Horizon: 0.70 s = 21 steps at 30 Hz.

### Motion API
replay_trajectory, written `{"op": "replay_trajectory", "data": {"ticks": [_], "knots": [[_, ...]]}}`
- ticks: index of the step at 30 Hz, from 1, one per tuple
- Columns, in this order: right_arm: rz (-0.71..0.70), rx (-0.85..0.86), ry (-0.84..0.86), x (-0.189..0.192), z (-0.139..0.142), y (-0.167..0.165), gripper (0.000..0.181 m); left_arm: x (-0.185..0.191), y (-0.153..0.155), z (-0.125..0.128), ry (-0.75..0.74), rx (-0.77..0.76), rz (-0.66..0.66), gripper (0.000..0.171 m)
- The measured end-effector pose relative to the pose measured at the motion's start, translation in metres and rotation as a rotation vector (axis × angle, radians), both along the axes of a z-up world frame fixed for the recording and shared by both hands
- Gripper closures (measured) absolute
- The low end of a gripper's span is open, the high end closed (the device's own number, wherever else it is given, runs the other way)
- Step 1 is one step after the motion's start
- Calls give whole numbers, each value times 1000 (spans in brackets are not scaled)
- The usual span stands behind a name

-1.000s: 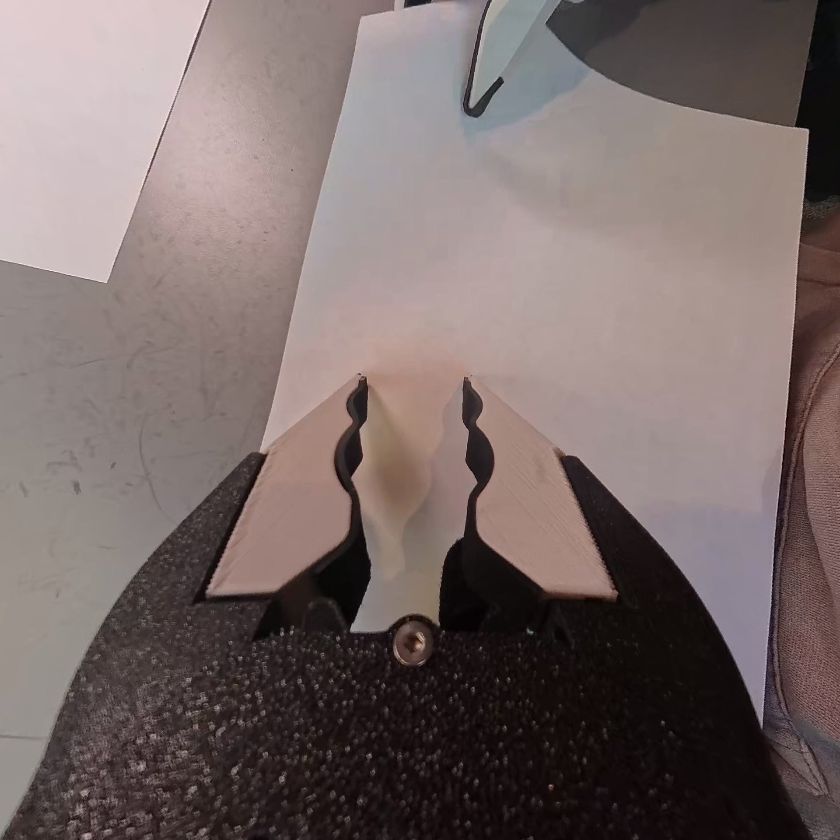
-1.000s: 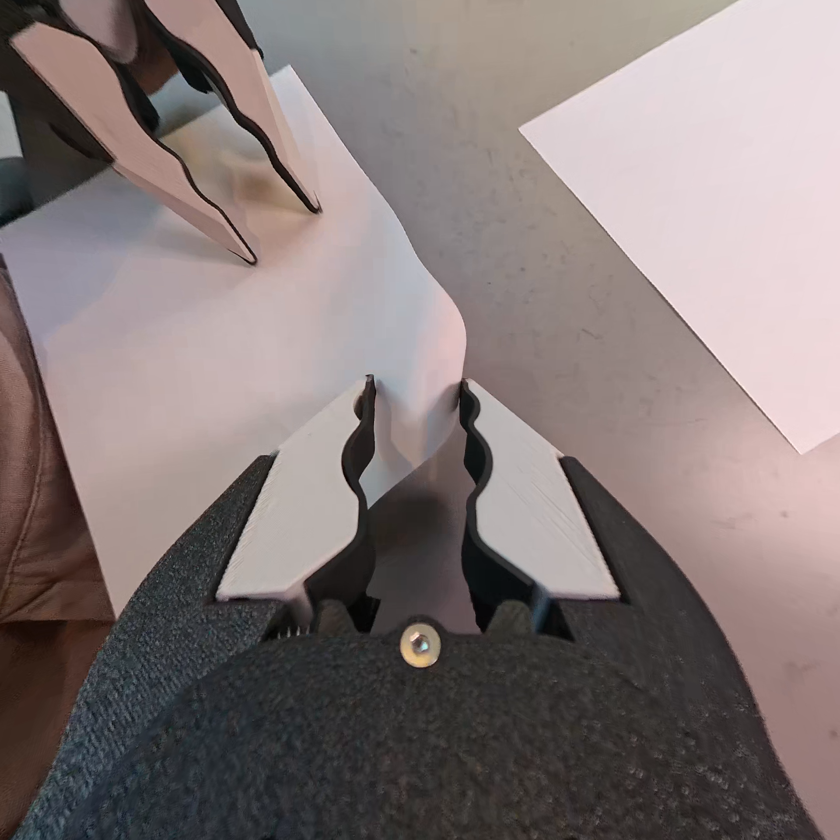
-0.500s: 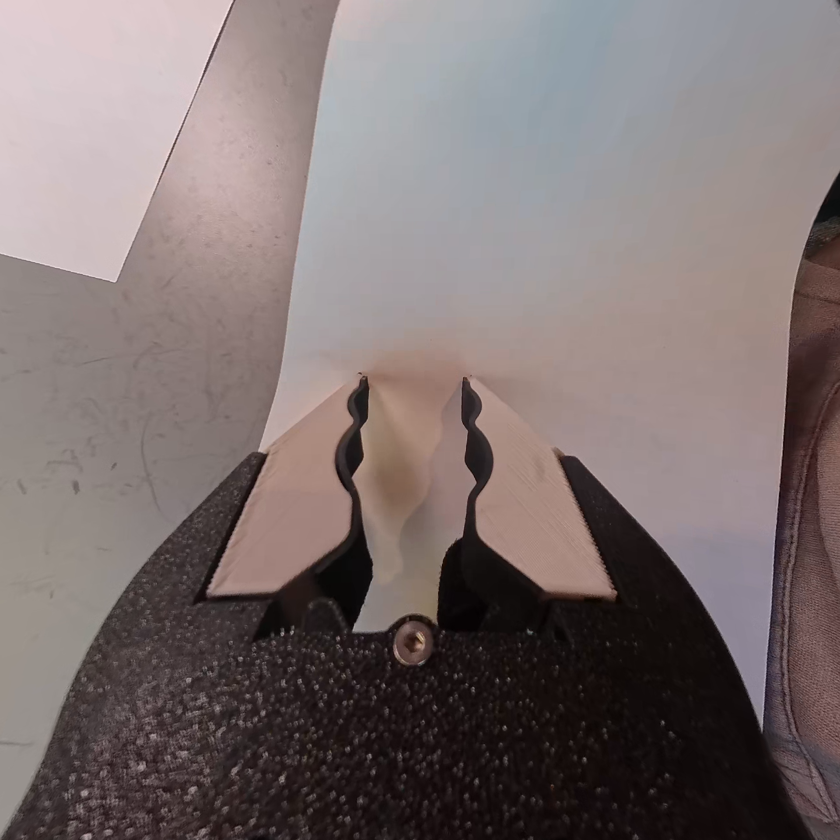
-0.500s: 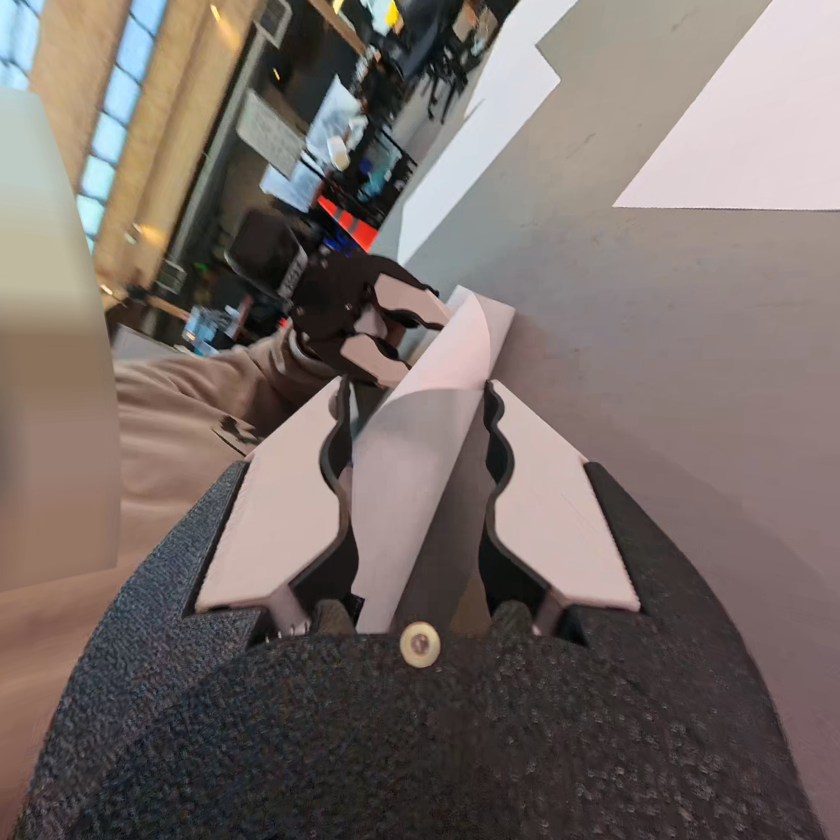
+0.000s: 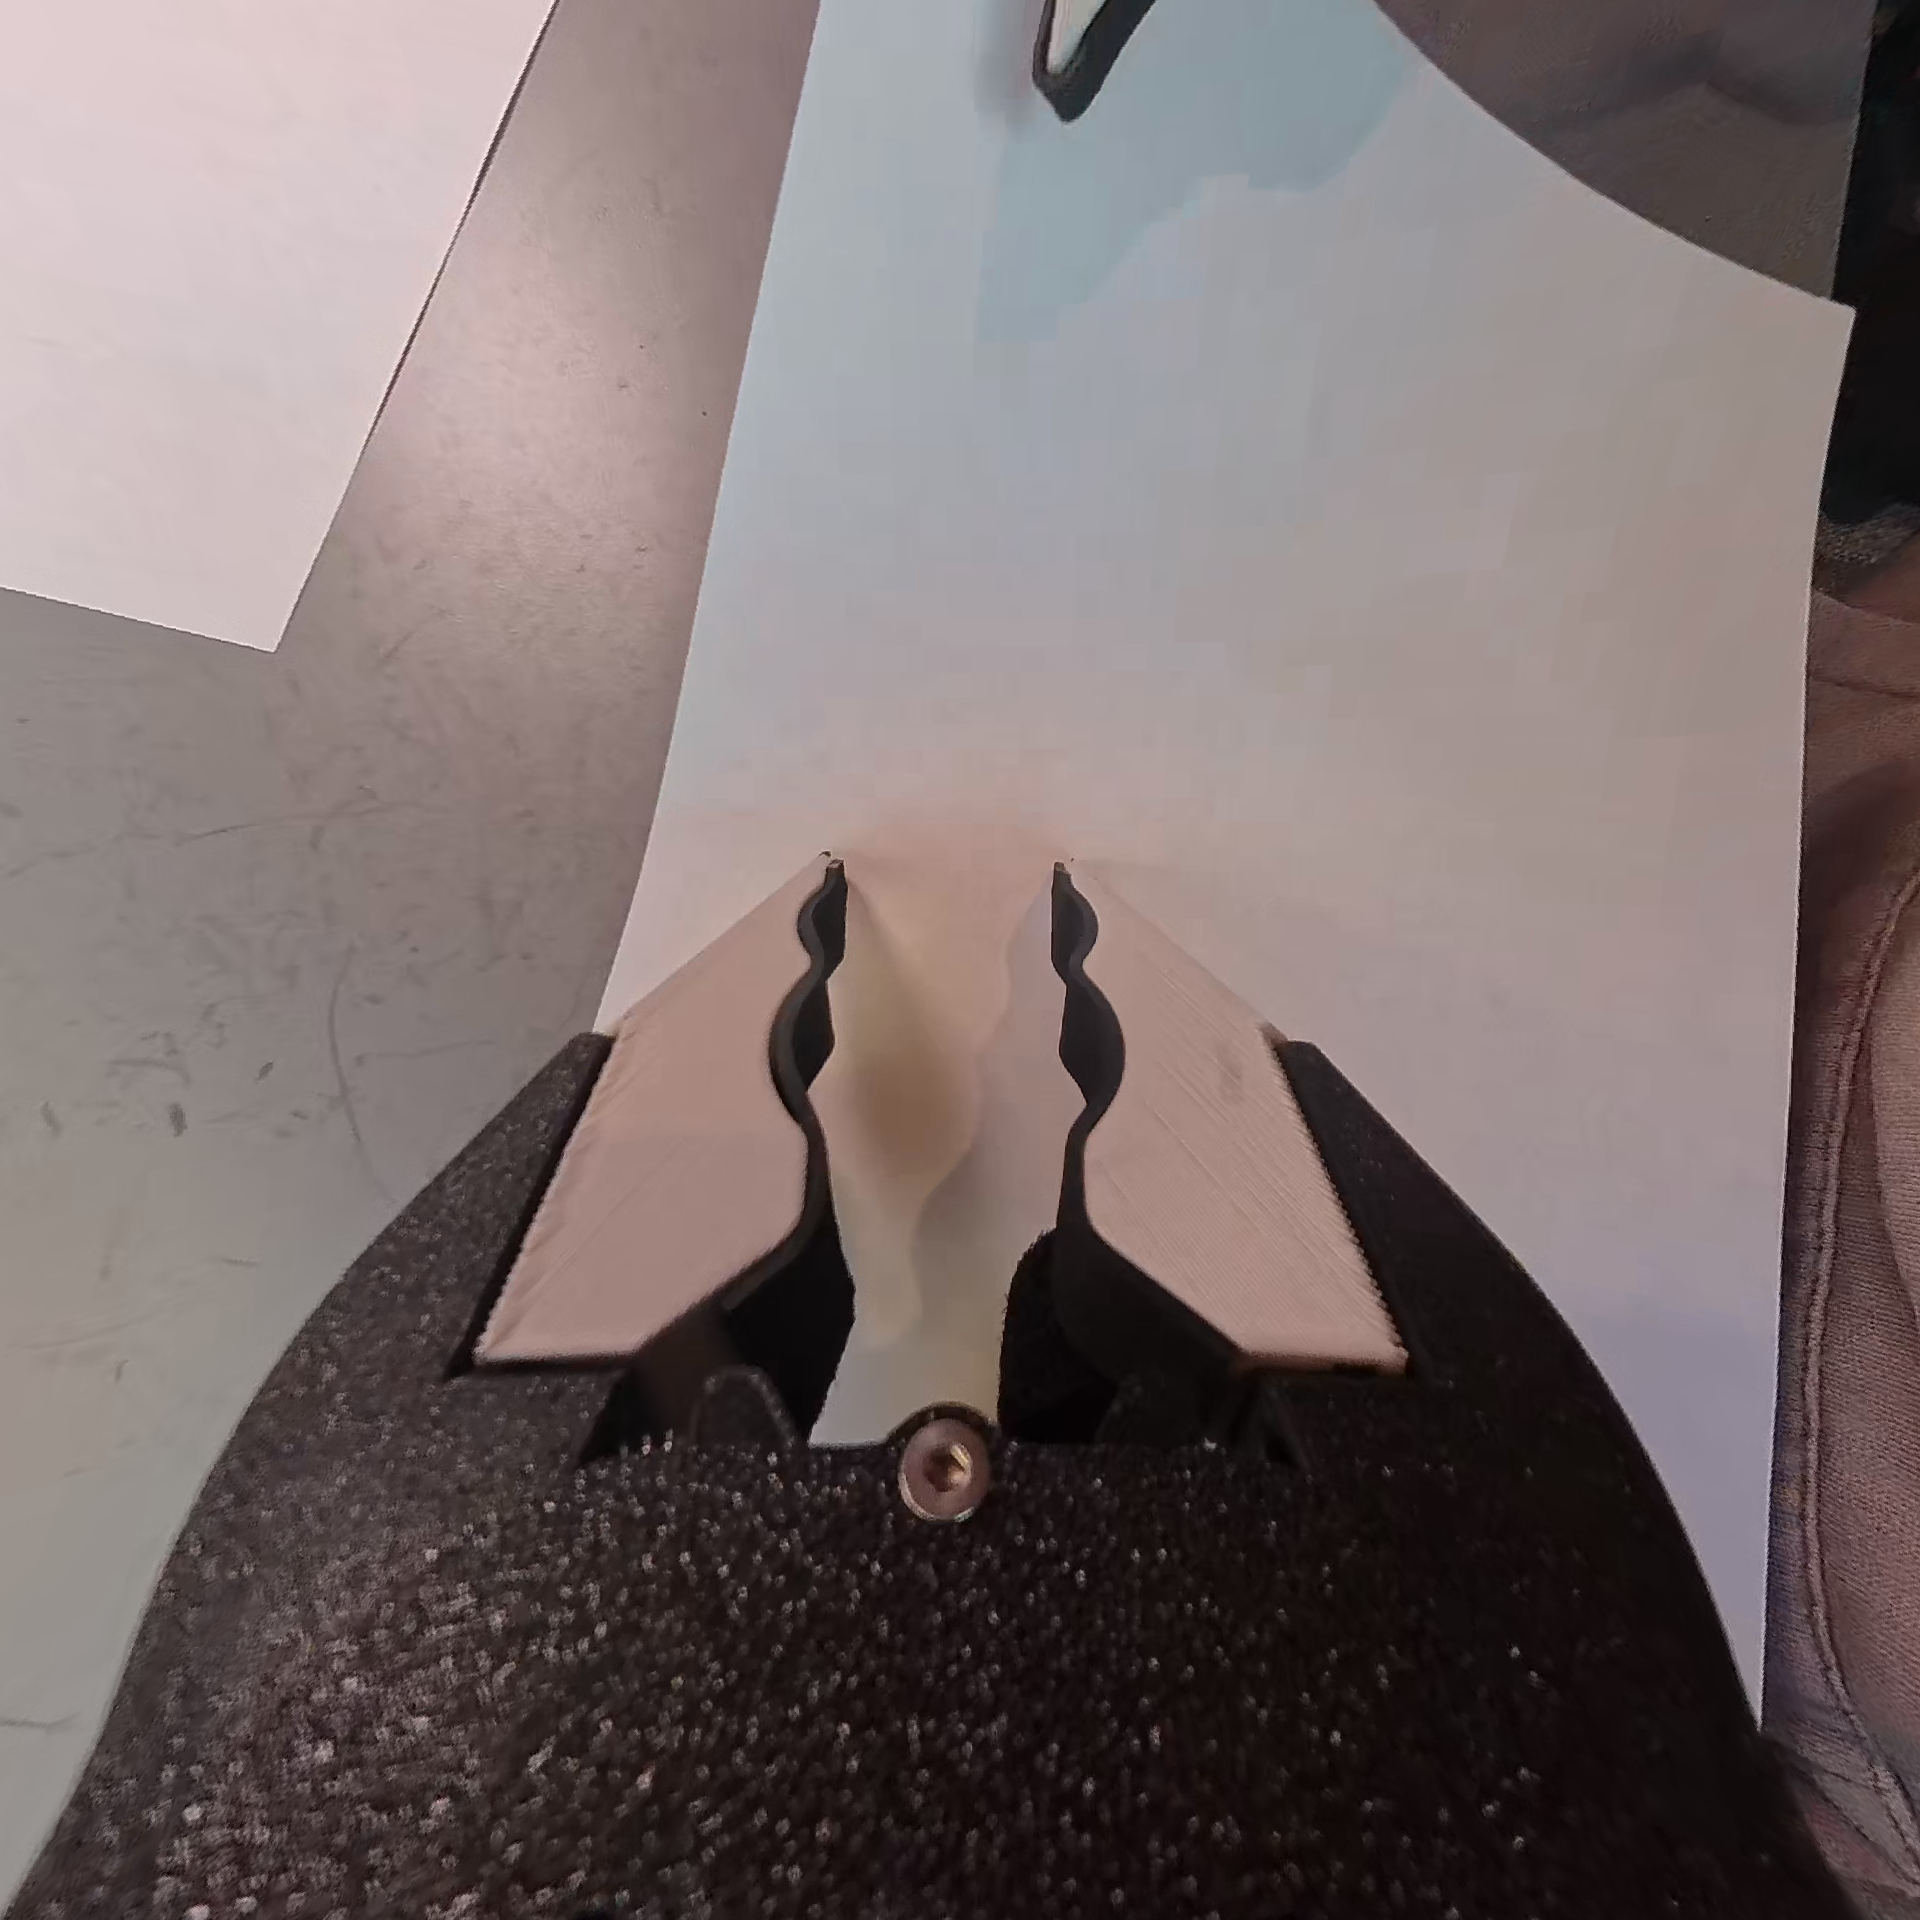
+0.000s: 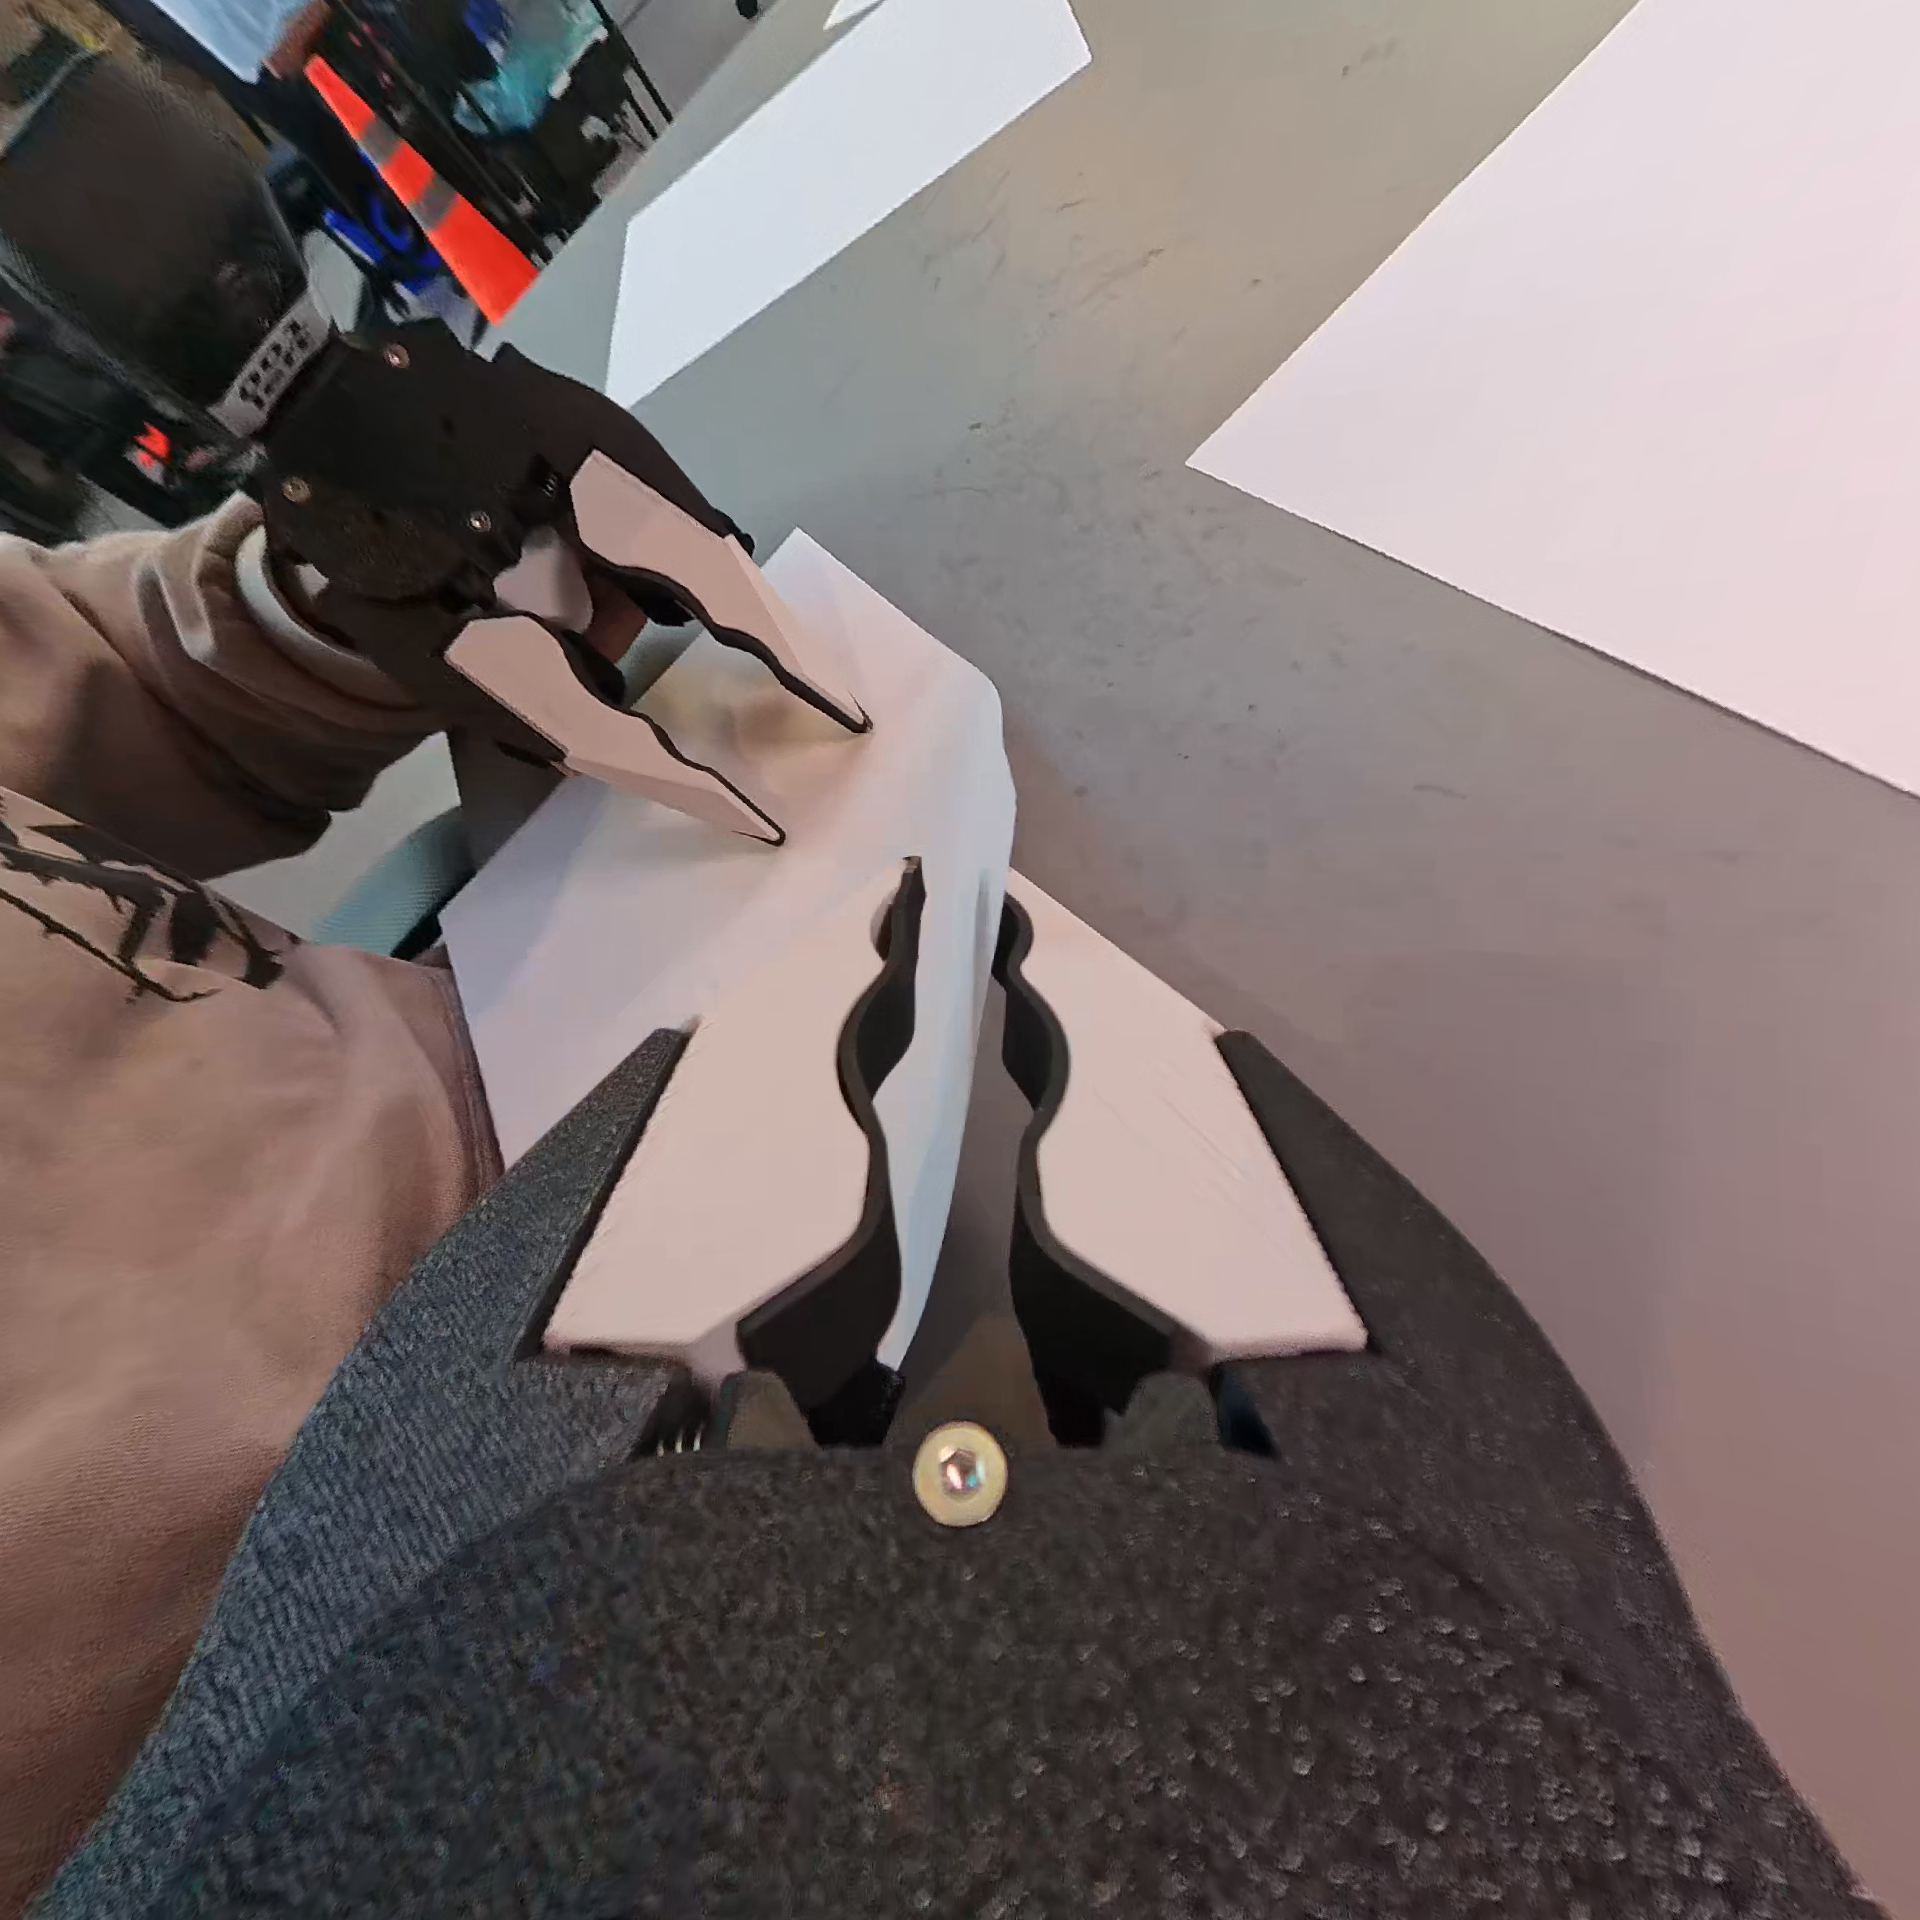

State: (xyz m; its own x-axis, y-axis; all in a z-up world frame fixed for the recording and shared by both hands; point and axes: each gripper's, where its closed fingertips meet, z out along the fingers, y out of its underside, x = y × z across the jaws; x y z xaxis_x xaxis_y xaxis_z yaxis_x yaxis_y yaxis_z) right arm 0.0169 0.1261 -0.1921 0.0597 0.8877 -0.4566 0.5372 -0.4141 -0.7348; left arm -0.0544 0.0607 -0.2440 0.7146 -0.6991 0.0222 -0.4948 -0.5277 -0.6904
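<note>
A white sheet of paper (image 5: 1247,623) lies on the grey table (image 5: 312,935). My left gripper (image 5: 943,862) is open, with both tips pressed down on the near part of the sheet. The sheet's far end curls up off the table. My right gripper (image 6: 961,883) has its jaws closed to a narrow gap on that raised edge of the sheet (image 6: 644,935), which runs between its fingers. One right fingertip (image 5: 1075,62) shows at the top of the left wrist view. The left gripper (image 6: 823,783) shows in the right wrist view, tips on the sheet.
Another white sheet (image 5: 208,260) lies to the left, and two more (image 6: 1662,364) (image 6: 831,177) lie farther off on the scuffed table (image 6: 1351,935). A person's brown sleeve (image 6: 208,1143) is beside the held sheet. Dark furniture stands past the table's edge. There is about 12 centimetres between the tips of the two grippers.
The right gripper tipped low, took the sheet's lifted edge between its fingers and narrowed its jaws. The sheet's far end rose off the table. The left gripper stayed put, still open.
</note>
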Motion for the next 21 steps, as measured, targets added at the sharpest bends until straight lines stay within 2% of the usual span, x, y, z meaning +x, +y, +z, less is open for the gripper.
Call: {"op": "replay_trajectory", "data": {"ticks": [3,11,16,21], "knots": [[9,104,-16,2,-2,4,181,-1,1,0,-5,1,2,134],[24,249,-17,1,-1,10,181,-2,3,1,-13,-1,-4,136],[40,319,-22,-2,1,16,181,-14,13,17,-112,-8,42,136],[72,347,-20,-8,-1,19,181,-30,34,22,-32,61,37,134]]}}
